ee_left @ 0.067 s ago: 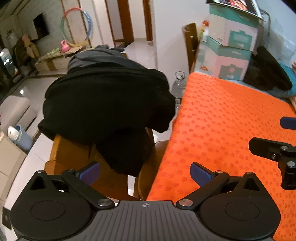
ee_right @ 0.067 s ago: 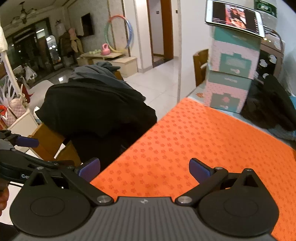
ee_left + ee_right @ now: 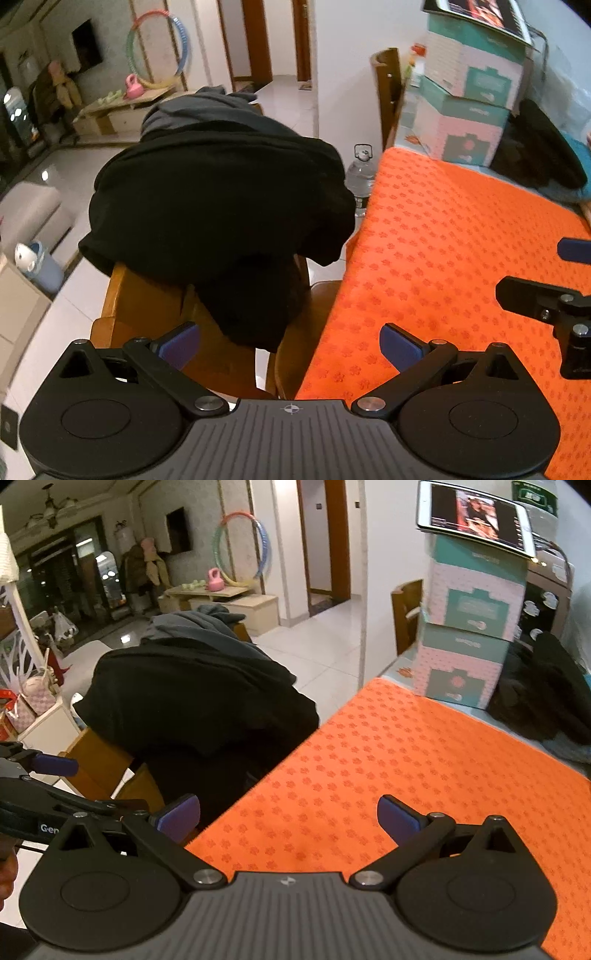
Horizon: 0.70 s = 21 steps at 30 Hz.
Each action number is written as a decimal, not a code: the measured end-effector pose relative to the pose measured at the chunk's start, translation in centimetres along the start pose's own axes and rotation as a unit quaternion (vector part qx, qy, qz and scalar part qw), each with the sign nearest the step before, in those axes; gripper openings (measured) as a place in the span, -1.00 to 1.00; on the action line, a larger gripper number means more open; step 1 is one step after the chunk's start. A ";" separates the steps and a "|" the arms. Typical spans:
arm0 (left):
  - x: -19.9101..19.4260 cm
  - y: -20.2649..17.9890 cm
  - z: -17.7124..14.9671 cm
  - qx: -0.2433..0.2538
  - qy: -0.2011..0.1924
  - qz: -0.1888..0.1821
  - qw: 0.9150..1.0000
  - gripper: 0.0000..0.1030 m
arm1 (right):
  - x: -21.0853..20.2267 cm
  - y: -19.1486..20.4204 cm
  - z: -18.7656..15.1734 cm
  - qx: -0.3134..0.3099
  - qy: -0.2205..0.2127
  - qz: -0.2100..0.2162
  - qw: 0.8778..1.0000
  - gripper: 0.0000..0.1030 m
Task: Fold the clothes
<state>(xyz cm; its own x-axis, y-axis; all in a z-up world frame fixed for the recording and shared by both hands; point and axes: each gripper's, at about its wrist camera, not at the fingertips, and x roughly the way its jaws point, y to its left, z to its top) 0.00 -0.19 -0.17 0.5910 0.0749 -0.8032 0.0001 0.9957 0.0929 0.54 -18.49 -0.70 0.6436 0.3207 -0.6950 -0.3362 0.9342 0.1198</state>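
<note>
Clothes (image 3: 221, 199) are heaped in a dark, lumpy pile over the back of a wooden chair (image 3: 147, 306) just beside the table (image 3: 461, 258), with a grey garment (image 3: 207, 627) on top and more dark clothing (image 3: 546, 686) at the table's far end by the stacked boxes (image 3: 469, 627). The risk looks like snagging: pull one black layer and the whole pile could slide to the floor, since the pieces are hard to tell apart. Left tongs (image 3: 290, 345) and right tongs (image 3: 288, 818) both sit wide apart, holding and touching nothing.

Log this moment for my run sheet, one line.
left gripper open | right gripper open | black garment on wooden chair
</note>
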 end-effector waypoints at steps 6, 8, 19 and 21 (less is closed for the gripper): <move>1.1 1.7 1.5 -0.029 0.021 -0.035 0.999 1.00 | 0.3 -0.3 0.2 -0.001 -0.005 0.004 1.000 0.99; 0.7 1.5 1.2 -0.026 0.007 -0.021 0.999 1.00 | 0.4 -0.4 0.3 -0.001 -0.006 0.006 1.000 0.99; 2.6 -0.2 1.3 -0.029 0.007 -0.035 0.999 1.00 | 1.0 -1.4 0.4 0.005 -0.010 0.005 1.000 0.99; 2.8 -0.3 1.4 -0.027 0.008 -0.037 0.999 1.00 | 0.9 -1.5 0.4 0.006 -0.011 0.003 1.000 0.99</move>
<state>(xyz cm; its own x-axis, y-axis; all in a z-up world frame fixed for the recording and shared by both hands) 2.83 -0.33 -1.63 0.5786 0.0015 -0.8156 -0.0009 1.0000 0.0013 1.86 -19.52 -1.23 0.6563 0.3290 -0.6790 -0.3310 0.9343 0.1327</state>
